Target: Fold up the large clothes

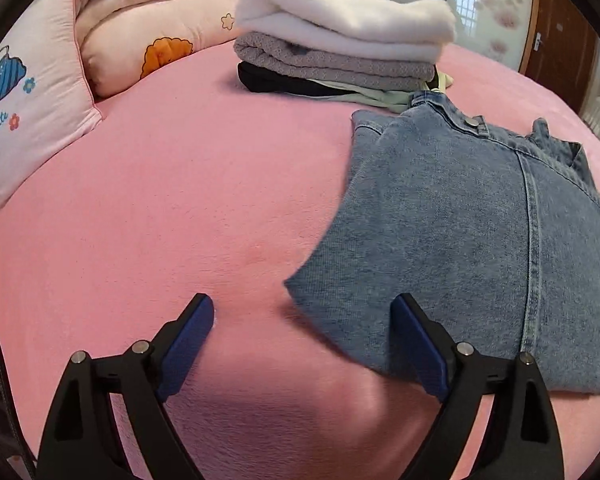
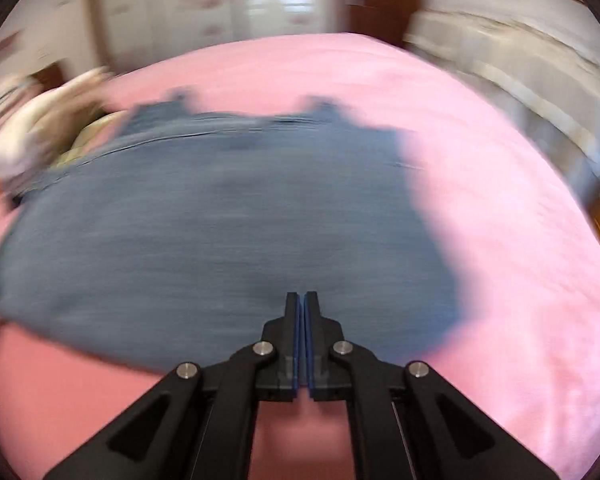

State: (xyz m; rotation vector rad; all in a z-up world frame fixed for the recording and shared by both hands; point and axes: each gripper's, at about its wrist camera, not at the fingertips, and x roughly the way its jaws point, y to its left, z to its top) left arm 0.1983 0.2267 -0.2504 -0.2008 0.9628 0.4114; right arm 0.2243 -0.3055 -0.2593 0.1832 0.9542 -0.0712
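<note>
- Denim garment [image 1: 480, 216] lies folded and flat on the pink bed [image 1: 180, 208], at 3 o'clock in the left wrist view; metal button at its top edge.
- In the blurred right wrist view the denim garment [image 2: 220, 232] fills the centre, spreading out to 9 o'clock.
- Left gripper [image 1: 304, 340] at 6 o'clock, jaws spread wide, nothing between them but bare bed; its right finger sits over the garment's lower edge, contact unclear.
- Right gripper [image 2: 302, 320] at 6 o'clock, jaws closed together, blue pads meeting, tips over the denim's near edge; cannot tell if fabric is pinched.
- Stack of folded clothes [image 1: 340, 48] at 12 o'clock, white on top, just beyond the garment.
- Pink quilt [image 1: 148, 28] at 11 o'clock.
</note>
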